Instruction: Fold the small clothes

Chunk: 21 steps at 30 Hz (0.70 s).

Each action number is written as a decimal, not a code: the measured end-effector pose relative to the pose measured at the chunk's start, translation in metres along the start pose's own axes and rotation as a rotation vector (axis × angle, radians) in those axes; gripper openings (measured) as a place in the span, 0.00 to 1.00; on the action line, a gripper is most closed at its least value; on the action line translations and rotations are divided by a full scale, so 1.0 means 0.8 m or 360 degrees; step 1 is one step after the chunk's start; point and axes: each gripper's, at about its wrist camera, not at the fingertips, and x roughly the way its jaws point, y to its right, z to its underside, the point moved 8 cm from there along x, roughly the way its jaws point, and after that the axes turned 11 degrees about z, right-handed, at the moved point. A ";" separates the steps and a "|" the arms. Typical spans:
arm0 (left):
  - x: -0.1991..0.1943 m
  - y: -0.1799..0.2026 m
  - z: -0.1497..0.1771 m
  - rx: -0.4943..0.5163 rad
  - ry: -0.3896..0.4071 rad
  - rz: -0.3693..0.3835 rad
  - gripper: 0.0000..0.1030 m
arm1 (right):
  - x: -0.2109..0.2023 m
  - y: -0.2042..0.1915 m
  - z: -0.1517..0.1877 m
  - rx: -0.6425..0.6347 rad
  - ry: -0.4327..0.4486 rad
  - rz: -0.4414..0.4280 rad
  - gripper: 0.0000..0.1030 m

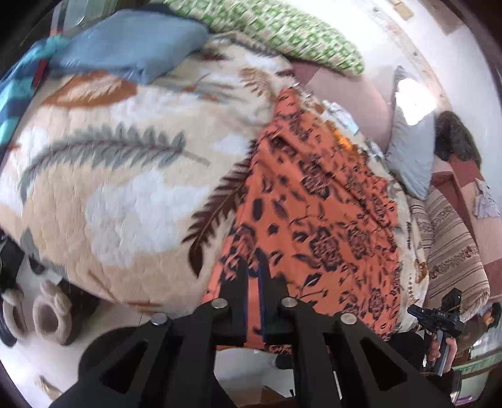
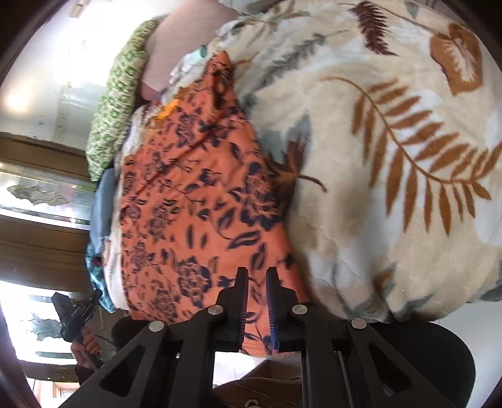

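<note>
An orange garment with dark floral print (image 1: 317,216) lies spread on a cream leaf-patterned blanket (image 1: 109,194). My left gripper (image 1: 253,266) is shut on the garment's near edge at one corner. In the right wrist view the same garment (image 2: 194,194) lies across the blanket (image 2: 392,157), and my right gripper (image 2: 257,276) is shut on its near edge at the other corner. Each gripper shows small in the other's view: the right one at the lower right (image 1: 439,317), the left one at the lower left (image 2: 75,310).
A blue folded cloth (image 1: 131,44) and a green patterned pillow (image 1: 282,28) lie at the far side of the bed. A grey cushion (image 1: 411,147) and a striped throw (image 1: 451,248) sit to the right. Slippers (image 1: 50,314) lie on the floor at the left.
</note>
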 end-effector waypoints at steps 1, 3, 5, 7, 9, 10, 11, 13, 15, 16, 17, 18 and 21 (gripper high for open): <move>0.006 -0.007 0.007 -0.0027 -0.0029 -0.0034 0.29 | 0.006 0.001 0.005 0.0003 -0.0032 -0.0014 0.13; 0.015 -0.017 0.020 -0.0077 -0.0062 -0.0092 0.53 | 0.014 0.005 0.008 -0.0018 -0.0078 -0.0007 0.13; 0.017 -0.020 0.027 -0.0094 -0.0051 -0.0111 0.56 | 0.017 0.007 0.012 -0.0062 -0.0072 0.0019 0.13; 0.018 -0.023 0.031 -0.0098 -0.0047 -0.0155 0.63 | 0.014 0.002 0.013 -0.0076 -0.0017 -0.0015 0.13; 0.019 -0.027 0.037 -0.0105 -0.0061 -0.0191 0.68 | 0.008 -0.001 0.011 -0.0076 0.0058 -0.0058 0.13; 0.020 -0.028 0.038 -0.0114 -0.0067 -0.0193 0.68 | 0.005 -0.001 0.011 -0.0084 0.0082 -0.0055 0.13; 0.022 -0.030 0.040 -0.0129 -0.0079 -0.0195 0.69 | 0.005 -0.003 0.012 -0.0093 0.0097 -0.0045 0.13; 0.028 -0.032 0.043 -0.0147 -0.0109 -0.0200 0.70 | 0.003 -0.003 0.013 -0.0095 0.0099 -0.0042 0.13; 0.034 -0.032 0.049 -0.0143 -0.0141 -0.0210 0.71 | 0.000 0.000 0.015 -0.0070 0.0098 -0.0075 0.18; 0.039 -0.031 0.053 -0.0136 -0.0167 -0.0207 0.71 | -0.001 0.001 0.016 -0.0052 0.0103 -0.0113 0.34; 0.045 -0.029 0.057 -0.0123 -0.0198 -0.0204 0.71 | -0.002 0.001 0.017 -0.0034 0.0111 -0.0148 0.48; 0.050 -0.028 0.062 -0.0099 -0.0230 -0.0213 0.71 | -0.002 0.003 0.019 0.0002 0.0116 -0.0185 0.70; 0.061 -0.028 0.070 0.0001 -0.0273 -0.0322 0.71 | 0.003 0.007 0.026 0.0034 0.0071 -0.0198 0.70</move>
